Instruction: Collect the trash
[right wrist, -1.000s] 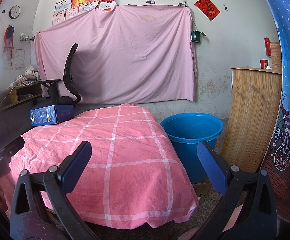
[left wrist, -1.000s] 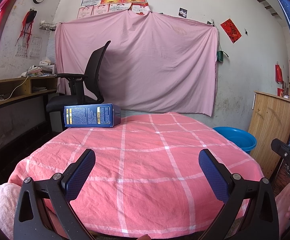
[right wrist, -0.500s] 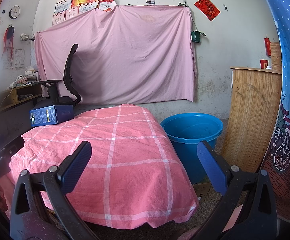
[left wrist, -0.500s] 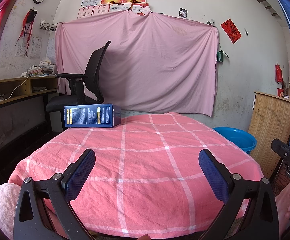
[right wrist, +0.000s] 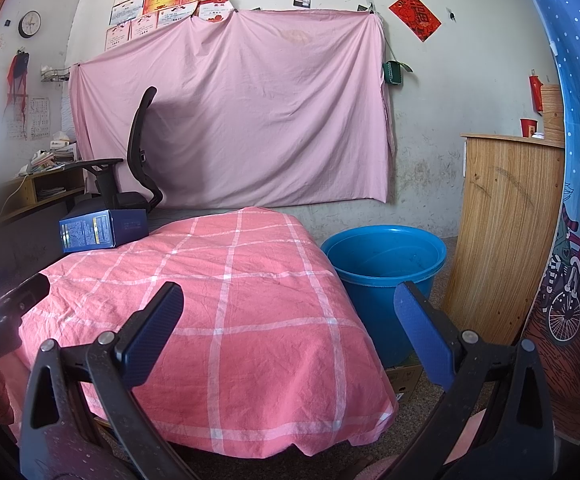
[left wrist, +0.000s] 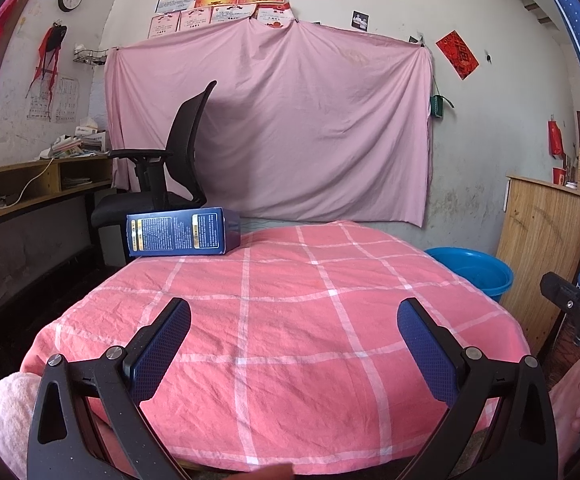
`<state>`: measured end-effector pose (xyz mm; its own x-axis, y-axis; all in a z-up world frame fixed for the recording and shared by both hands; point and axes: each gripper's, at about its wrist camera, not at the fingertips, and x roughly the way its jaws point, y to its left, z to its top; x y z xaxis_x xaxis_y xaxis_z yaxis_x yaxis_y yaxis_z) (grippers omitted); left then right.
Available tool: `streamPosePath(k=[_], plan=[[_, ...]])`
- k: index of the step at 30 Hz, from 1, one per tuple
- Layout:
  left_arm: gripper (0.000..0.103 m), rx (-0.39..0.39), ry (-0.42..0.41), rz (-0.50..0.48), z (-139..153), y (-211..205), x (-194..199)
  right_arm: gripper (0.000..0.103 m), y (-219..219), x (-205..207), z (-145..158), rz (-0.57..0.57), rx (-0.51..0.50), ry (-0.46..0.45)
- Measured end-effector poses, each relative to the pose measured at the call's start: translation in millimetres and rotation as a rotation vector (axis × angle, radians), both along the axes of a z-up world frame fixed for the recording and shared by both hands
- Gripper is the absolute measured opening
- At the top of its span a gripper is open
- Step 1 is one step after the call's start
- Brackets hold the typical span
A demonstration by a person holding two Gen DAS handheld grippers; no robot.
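Both the left gripper (left wrist: 294, 332) and the right gripper (right wrist: 288, 316) are spread wide and hold nothing, probably waiting before the reach. The dark blue carton (left wrist: 182, 232) lies at the far left edge of the pink checked tablecloth (left wrist: 290, 320), seemingly the trash. The blue bucket (right wrist: 384, 264) stands just beside the table's right edge, with bare cloth between.

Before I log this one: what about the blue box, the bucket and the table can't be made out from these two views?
- Blue box: print too small to read, both views.
- Blue bucket: bottom hidden by its own wall in the right wrist view; mostly behind the table in the left.
- Table's near edge: covered by the left hand-held gripper.
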<state>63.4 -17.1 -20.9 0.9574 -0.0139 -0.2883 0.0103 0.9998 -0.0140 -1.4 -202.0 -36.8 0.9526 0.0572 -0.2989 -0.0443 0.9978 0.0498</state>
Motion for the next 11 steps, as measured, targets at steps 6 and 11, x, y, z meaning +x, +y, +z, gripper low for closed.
streamPosePath(k=[6,11], plan=[[0.101,0.015,-0.01,0.001,-0.8,-5.7,-2.6,0.103,0.8,-0.4,-0.2,-0.002,0.001,0.0],[0.101,0.016,-0.01,0.002,-1.4,-8.0,-3.2,0.103,0.9,-0.7,-0.4,-0.001,0.001,0.0]])
